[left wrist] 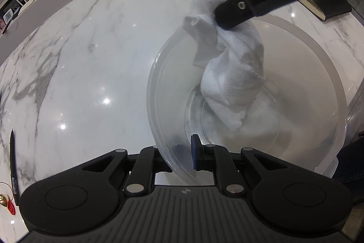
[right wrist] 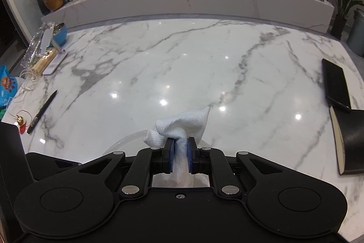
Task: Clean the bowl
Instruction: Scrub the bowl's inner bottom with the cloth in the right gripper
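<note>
Even indoor light from overhead lamps shows as small round glare spots on the glossy marble table (right wrist: 182, 65). Both views are sharp at centre, with strong fisheye bending and dark vignetting at the corners. The near black gripper bodies are underexposed, with little detail.

A: What colour is the cloth (right wrist: 182, 126)?
B: White, with a tiny waffle pattern. The table (right wrist: 182, 65) is white with grey wavy lines.
A: And the bowl (left wrist: 318, 74)?
B: See-through and cloudy. The pen (right wrist: 42, 112) and the notebook (right wrist: 350, 140) are black.
</note>
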Tool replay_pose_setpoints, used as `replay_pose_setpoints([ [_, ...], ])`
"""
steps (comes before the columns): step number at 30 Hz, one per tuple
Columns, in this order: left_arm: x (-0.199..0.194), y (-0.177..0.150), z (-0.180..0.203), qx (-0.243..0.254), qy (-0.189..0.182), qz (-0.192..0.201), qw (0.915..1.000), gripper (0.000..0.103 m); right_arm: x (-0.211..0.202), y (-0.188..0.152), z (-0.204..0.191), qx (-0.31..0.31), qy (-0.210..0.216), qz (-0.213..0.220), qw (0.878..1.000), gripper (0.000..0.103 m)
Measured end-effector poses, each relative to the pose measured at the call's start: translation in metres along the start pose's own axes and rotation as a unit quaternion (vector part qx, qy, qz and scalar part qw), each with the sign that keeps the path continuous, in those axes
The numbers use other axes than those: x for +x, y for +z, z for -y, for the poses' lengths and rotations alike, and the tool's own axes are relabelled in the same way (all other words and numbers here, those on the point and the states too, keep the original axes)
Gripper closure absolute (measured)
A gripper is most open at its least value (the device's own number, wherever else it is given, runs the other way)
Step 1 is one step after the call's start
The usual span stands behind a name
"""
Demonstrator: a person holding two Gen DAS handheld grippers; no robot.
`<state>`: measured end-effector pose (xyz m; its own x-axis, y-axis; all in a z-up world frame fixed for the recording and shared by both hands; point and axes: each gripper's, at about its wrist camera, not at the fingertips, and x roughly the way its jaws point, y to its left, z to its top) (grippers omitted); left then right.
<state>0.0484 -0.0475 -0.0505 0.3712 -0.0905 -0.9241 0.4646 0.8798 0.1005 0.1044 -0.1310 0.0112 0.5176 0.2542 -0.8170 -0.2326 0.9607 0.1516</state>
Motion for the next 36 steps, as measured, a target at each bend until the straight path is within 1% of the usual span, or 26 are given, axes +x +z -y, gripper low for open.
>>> replay_pose_setpoints([
  [5,-0.004,-0.002,0.004,0.003,0.000,0.002,1.0000,0.091,0.003,0.002,-0.006,-0.011,0.014,-0.003,1.000,0.093],
  [12,-0.006,-0.003,0.002,0.008,-0.003,0.006,1.0000,0.091,0.007,0.004,-0.007,-0.008,0.032,-0.007,0.999,0.093],
  [36,-0.009,-0.002,0.009,0.010,-0.001,0.007,0.9999,0.091,0.012,0.001,-0.002,0.022,0.116,-0.030,0.993,0.092],
])
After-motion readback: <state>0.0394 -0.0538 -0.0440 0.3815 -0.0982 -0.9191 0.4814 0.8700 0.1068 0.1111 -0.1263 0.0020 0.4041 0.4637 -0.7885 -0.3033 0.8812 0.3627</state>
